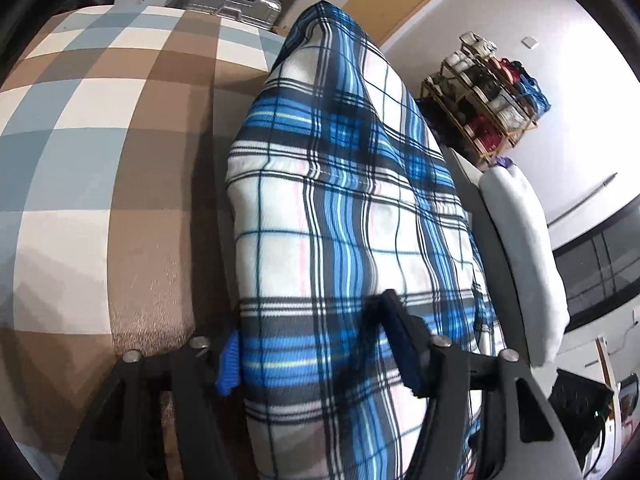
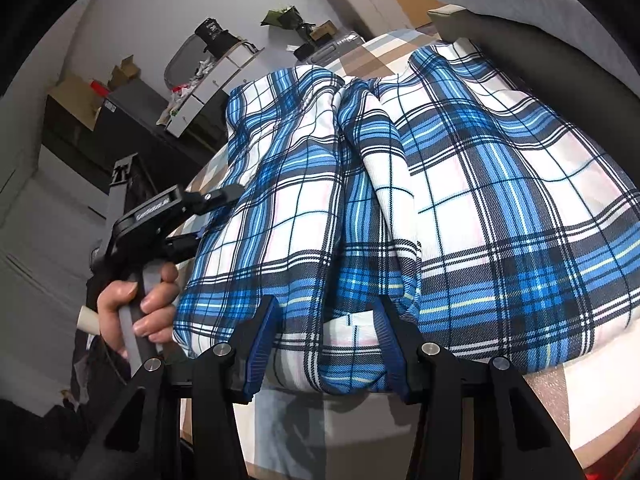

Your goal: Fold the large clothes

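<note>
Garment: blue-white plaid fleece, already folded into a long thick bundle, lying on the checked brown/blue/cream bed cover, with a grey cushioned chair just beside it.

Left gripper straddles the near end of the bundle, jaws part-way apart with cloth bulging between them; one blue pad sits against the fold's side edge, the other finger lies on top of the fabric. Can't tell if the pads actually press yet. Right gripper is likewise spread, fingers either side of the doubled edge at the bundle's near end, not visibly pinching. Hand holding the left tool shows in the right view.

Judgement: grab phase before the next fold. Do it well by biting deep enough to catch all layers, both ends level, and lifting together so the stack doesn't shear.

Material: soft, lofty, springy pile; rounded fold edges, slight wrinkles. Likely slips layer-on-layer if pinched shallow.
</note>
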Motion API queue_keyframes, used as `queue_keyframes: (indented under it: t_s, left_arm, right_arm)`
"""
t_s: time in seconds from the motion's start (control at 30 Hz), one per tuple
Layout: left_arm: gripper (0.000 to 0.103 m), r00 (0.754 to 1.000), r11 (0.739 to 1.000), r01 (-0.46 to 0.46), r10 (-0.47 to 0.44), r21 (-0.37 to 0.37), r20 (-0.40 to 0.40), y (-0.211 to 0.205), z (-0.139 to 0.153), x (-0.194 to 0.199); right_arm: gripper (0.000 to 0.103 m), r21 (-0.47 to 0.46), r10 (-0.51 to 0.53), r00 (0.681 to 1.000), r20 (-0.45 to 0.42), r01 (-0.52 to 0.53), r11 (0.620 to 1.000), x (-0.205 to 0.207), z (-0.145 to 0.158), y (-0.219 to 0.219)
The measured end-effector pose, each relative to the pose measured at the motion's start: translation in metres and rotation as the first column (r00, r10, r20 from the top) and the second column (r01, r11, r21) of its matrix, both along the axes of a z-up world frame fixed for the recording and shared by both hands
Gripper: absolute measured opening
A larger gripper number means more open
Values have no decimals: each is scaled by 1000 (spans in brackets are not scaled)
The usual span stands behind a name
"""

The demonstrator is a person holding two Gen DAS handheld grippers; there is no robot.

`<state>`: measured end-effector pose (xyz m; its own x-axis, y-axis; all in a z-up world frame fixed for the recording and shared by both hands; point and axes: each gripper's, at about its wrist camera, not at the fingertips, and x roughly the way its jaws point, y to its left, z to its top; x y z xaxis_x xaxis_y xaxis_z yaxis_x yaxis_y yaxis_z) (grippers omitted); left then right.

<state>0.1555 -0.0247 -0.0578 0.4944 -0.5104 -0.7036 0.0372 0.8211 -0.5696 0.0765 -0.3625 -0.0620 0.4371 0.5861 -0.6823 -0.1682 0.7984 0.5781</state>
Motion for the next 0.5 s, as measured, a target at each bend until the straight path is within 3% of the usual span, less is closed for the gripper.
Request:
queue_keyframes:
  t_s: [0.03,0.13,0.33,0.5]
  left_arm:
    - [25,1000,1000,-6,6,7,14,-1,1,1]
    - [13,998,1000,-22,22,7,60,1,4,-5]
    - [11,993,997,-73,72,12,96,14,4,-19]
    - [11,986,987,-132,121,88,117,57,10,-55]
  right_arm:
    - [48,2,0,1000,0,0,1000,-1,0,-1]
    - [48,-1,0,1000,0,0,1000,-3,1,-2]
    - [49,-43,47,999,11,-47,998,-7,6,13]
    - [49,-34,158,987,-7,-158,987,-13,7,50]
